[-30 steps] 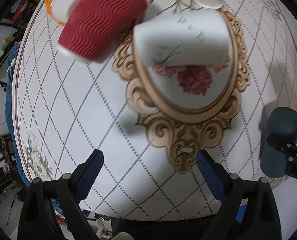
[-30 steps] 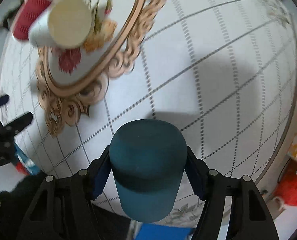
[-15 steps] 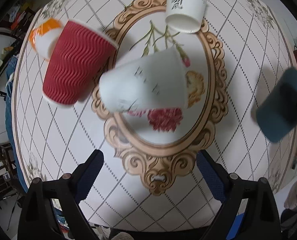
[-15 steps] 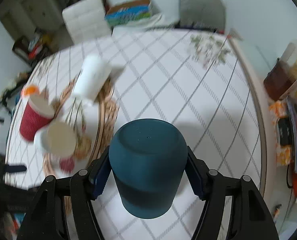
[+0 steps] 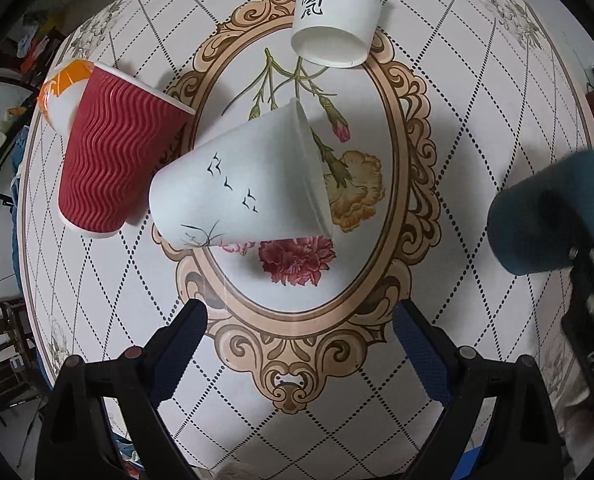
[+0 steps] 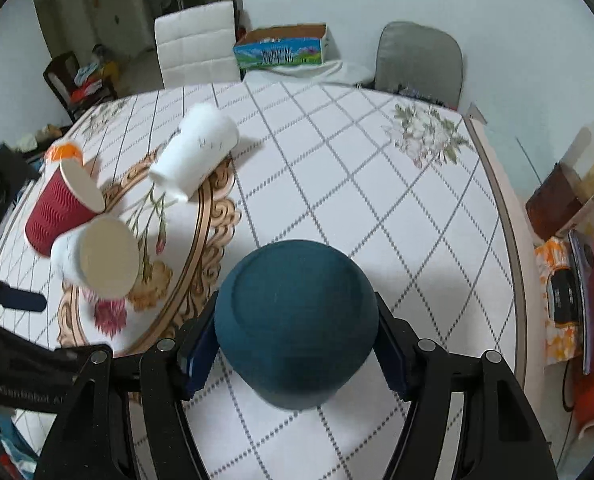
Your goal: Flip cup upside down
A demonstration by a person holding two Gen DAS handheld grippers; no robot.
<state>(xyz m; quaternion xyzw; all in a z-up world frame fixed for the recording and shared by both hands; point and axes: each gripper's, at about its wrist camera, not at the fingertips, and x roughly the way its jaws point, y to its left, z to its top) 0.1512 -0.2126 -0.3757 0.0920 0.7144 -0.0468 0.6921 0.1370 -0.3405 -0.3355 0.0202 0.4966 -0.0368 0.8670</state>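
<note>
My right gripper (image 6: pixel 297 344) is shut on a dark teal cup (image 6: pixel 297 320), held above the table with its flat base facing the camera. The same cup shows blurred at the right edge of the left wrist view (image 5: pixel 553 216). My left gripper (image 5: pixel 301 340) is open and empty, above the near end of the oval flower design. A white cup with bird marks (image 5: pixel 237 184) lies on its side ahead of it.
A red ribbed cup (image 5: pixel 113 156) and an orange-and-white cup (image 5: pixel 63 88) lie at the left. A white cup with black characters (image 5: pixel 337 16) lies at the far end. Chairs (image 6: pixel 197 44) and a box (image 6: pixel 281 46) stand beyond the round table (image 6: pixel 417 220).
My right gripper has tilted up with the teal cup, so its view swung from the tabletop to the room. My left gripper has drawn back and risen; the cups look farther.
</note>
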